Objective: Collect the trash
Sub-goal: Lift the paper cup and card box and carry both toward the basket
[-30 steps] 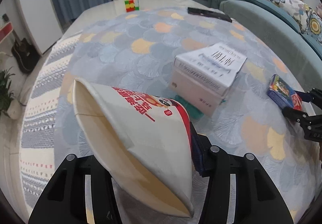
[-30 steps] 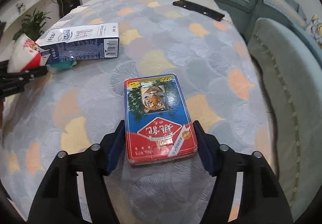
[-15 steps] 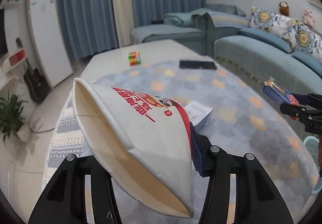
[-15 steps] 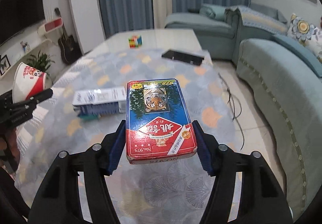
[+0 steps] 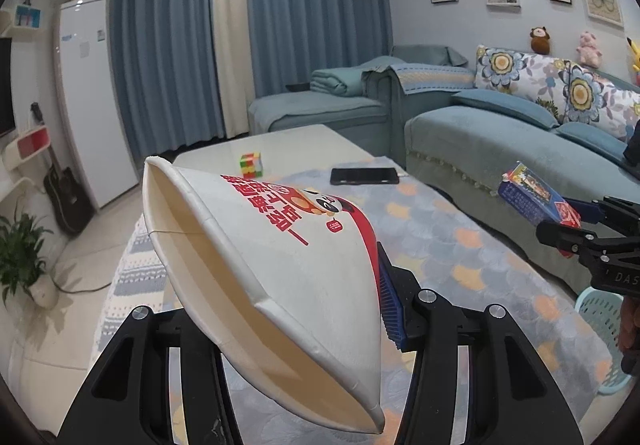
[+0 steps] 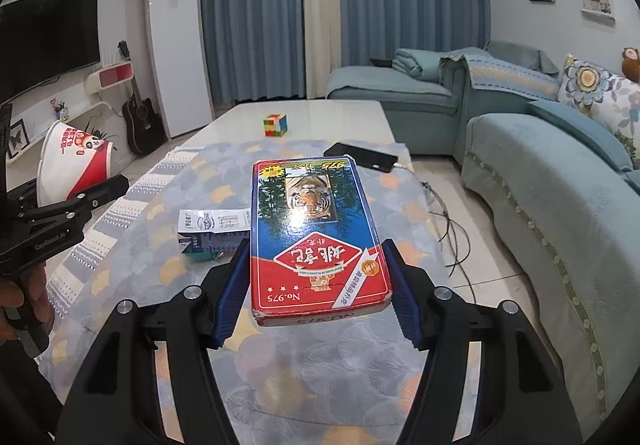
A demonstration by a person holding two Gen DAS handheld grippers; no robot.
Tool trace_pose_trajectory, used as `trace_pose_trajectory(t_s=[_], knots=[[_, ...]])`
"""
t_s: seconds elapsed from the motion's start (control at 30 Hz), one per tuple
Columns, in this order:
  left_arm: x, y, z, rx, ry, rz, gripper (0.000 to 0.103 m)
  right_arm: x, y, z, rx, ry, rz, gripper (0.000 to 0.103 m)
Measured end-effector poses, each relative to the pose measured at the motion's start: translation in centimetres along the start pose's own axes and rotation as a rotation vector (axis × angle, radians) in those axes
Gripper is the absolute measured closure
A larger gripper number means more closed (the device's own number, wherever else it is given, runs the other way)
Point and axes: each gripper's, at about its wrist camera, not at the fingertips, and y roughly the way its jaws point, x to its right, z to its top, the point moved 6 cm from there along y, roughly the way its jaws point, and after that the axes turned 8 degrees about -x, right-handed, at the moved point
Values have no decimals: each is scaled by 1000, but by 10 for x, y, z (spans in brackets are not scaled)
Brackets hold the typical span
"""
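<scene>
A crushed white paper cup (image 5: pixel 280 257) with red print fills the left wrist view, and my left gripper (image 5: pixel 288 321) is shut on it, lifted above the table; the cup (image 6: pixel 74 165) also shows at the left of the right wrist view. My right gripper (image 6: pixel 318 285) is shut on a red and blue card box (image 6: pixel 316 233) with a tiger picture, held in the air. That card box (image 5: pixel 536 201) appears at the right of the left wrist view. A white and blue carton (image 6: pixel 214 229) lies on the patterned tablecloth (image 6: pixel 280 373) below.
A colourful puzzle cube (image 6: pixel 275 124) and a black phone (image 6: pixel 362 157) rest at the table's far end. A pale blue slatted basket (image 5: pixel 604 341) stands on the floor by the blue sofa (image 6: pixel 552 181). Cables (image 6: pixel 452 221) trail on the floor; a guitar (image 6: pixel 142 117) and fridge (image 6: pixel 180 45) stand behind.
Both grippers have risen from the table with the cup and the card box in them and tilted up, so the room now shows. The carton stayed on the cloth.
</scene>
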Motion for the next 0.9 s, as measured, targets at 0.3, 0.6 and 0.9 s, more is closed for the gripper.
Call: trace_pose_trajectory(t_s=[0.3, 0.6, 0.9], knots=[[30, -25, 7, 92, 44, -14, 54, 34, -44, -18, 58, 38, -76, 43], [91, -56, 10, 168, 108, -94, 54, 88, -95, -49, 87, 123, -155, 43], [164, -66, -19, 124, 166, -203, 54, 144, -145, -107, 87, 244, -232, 43]])
